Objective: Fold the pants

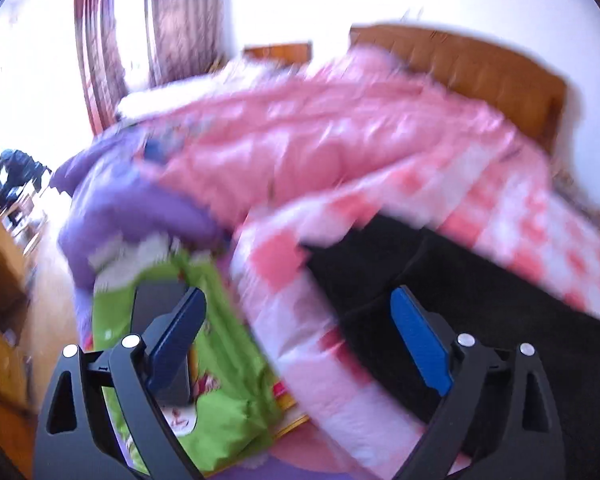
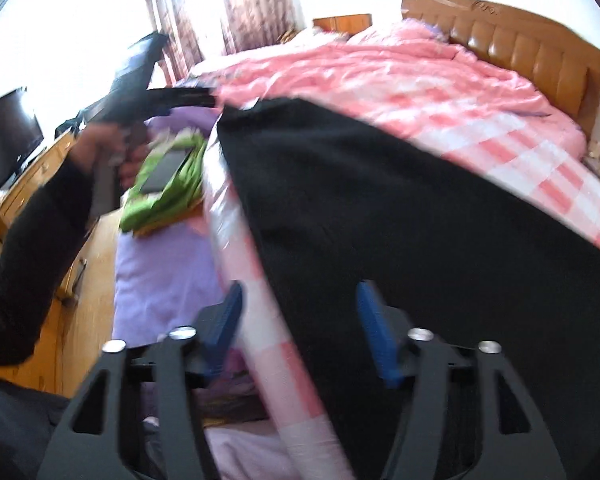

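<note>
1. Bed (image 2: 532, 56), wooden padded headboard, carrying a pink checked quilt (image 2: 400, 76).
2. Black pants (image 2: 380, 208) lying spread on the quilt.
3. Green bag (image 2: 172, 184) and purple bedding (image 2: 160, 272) resting at the bed's left edge.

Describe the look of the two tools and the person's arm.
Both the left tool and right tool have blue finger pads on black cut-out linkage arms with silver pivot pins. The person's left hand emerges from a dark long sleeve. No cables visible.

black pants (image 2: 420, 216) cropped, quilt (image 1: 320, 128) motion-blurred
</note>
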`<action>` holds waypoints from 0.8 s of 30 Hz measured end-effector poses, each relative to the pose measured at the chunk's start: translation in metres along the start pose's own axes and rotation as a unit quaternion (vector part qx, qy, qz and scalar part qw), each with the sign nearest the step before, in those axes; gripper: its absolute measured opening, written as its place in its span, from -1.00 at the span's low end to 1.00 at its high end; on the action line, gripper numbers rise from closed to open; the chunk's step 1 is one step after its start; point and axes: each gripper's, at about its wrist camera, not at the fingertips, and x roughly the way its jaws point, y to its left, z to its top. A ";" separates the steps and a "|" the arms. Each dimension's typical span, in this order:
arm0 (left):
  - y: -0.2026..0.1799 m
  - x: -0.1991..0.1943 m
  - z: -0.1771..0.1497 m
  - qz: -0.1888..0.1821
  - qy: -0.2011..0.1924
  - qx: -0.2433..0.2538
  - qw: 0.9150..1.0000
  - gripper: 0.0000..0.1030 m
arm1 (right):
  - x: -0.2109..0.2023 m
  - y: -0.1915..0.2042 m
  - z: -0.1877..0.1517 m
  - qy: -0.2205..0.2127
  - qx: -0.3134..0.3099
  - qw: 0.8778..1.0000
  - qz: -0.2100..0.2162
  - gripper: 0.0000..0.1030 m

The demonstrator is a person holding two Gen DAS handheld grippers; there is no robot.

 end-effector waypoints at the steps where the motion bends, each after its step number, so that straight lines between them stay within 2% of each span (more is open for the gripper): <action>1: -0.007 -0.004 0.004 -0.019 -0.006 0.008 1.000 0.90 | -0.004 -0.009 0.006 -0.012 0.005 1.000 -0.014 0.84; 4: -0.046 0.010 0.012 -0.078 0.008 0.048 0.996 0.95 | 0.000 -0.033 0.025 -0.018 0.023 0.998 -0.058 0.84; 6: -0.076 0.030 0.012 -0.110 0.033 0.067 0.991 0.95 | 0.009 -0.049 0.034 -0.011 0.028 0.994 -0.103 0.84; 7: -0.094 0.043 0.009 -0.130 0.055 0.074 0.987 0.95 | 0.016 -0.058 0.037 0.003 0.031 0.991 -0.132 0.84; 8: -0.113 0.057 0.004 -0.135 0.078 0.083 0.984 0.95 | 0.023 -0.070 0.038 0.019 0.037 0.987 -0.156 0.84; 11: -0.147 0.078 -0.016 -0.133 0.114 0.108 0.979 0.95 | 0.039 -0.099 0.028 0.067 0.055 0.977 -0.196 0.84; 13: -0.156 0.093 -0.031 -0.107 0.133 0.126 0.977 0.95 | 0.047 -0.121 0.014 0.104 0.062 0.970 -0.212 0.87; 15: -0.156 0.101 -0.038 -0.104 0.129 0.130 0.977 0.97 | 0.040 -0.141 0.004 0.092 0.100 0.977 -0.165 0.88; 18: -0.150 0.103 -0.035 -0.112 0.136 0.128 0.976 0.97 | 0.024 -0.144 0.000 0.103 0.101 0.969 -0.201 0.87; 21: -0.152 0.104 -0.035 -0.108 0.133 0.137 0.976 0.97 | -0.015 -0.145 -0.011 0.064 0.114 0.971 -0.202 0.87; 24: -0.155 0.101 -0.037 -0.099 0.123 0.144 0.977 0.97 | -0.034 -0.166 -0.041 0.083 0.130 0.958 -0.242 0.88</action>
